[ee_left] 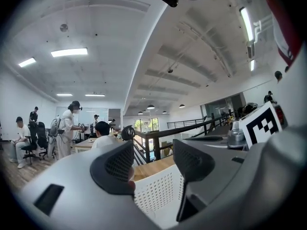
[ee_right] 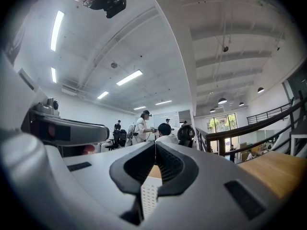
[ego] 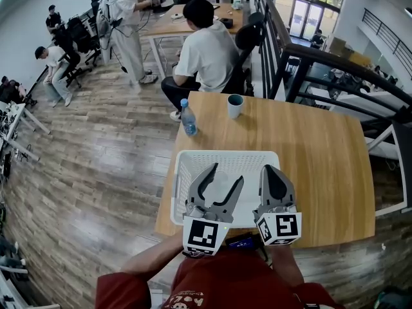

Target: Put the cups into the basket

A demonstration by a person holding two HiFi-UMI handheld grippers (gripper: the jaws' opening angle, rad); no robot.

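A teal cup [ego: 235,105] stands upright near the far edge of the wooden table [ego: 322,166], far from both grippers. A white perforated basket [ego: 225,154] sits at the table's near edge. My left gripper [ego: 225,174] hovers over the basket, jaws open with nothing between them; in the left gripper view the left gripper [ee_left: 152,150] shows the basket wall [ee_left: 158,188] through the gap. My right gripper [ego: 270,170] hangs beside it over the basket's right side, jaws shut and empty. The right gripper view shows the right gripper [ee_right: 155,145] with its tips touching above the basket's rim [ee_right: 148,195].
A clear water bottle [ego: 188,118] with a blue cap stands at the table's far left corner, left of the cup. A seated person [ego: 206,50] is just beyond the table's far edge. A dark railing [ego: 341,63] runs along the right.
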